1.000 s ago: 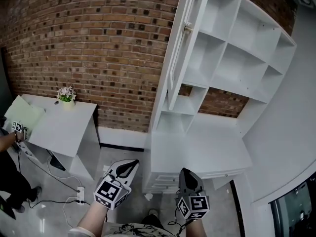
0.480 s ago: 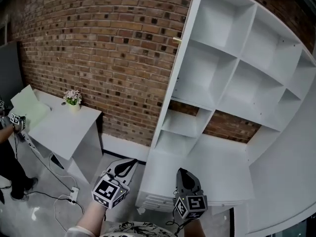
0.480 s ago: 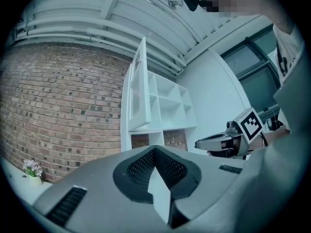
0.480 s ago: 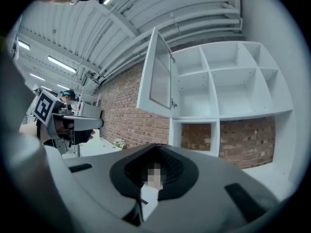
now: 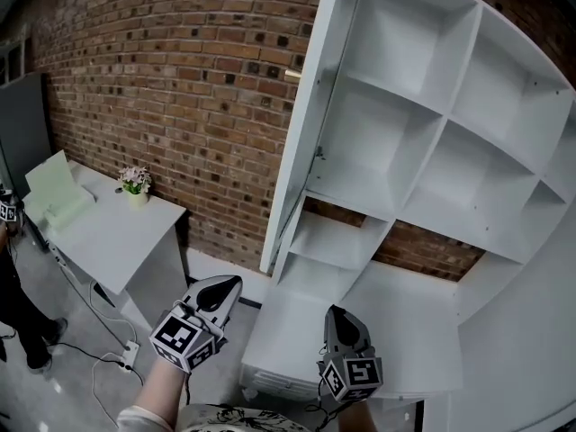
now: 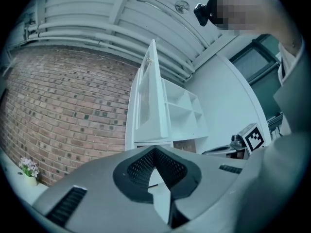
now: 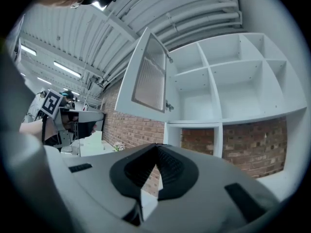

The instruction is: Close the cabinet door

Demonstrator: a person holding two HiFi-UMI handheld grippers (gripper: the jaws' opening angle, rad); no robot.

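1. While both pairs of jaws are pressed together and hold nothing, we are only approaching: the left gripper (image 5: 223,286) and right gripper (image 5: 338,317) sit well apart from the cabinet door (image 5: 304,124).
2. That door stands open, above and ahead of the jaws, nearer the left pair.
3. Next, we judge, one gripper must rise and push its outer face closed.

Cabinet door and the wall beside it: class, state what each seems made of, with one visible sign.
Cabinet door: probably painted wood or board, smooth white frame; its panel shows fine vertical ribs, perhaps reeded glass or slats. Wall: bare brick, red-brown courses with visible mortar joints.
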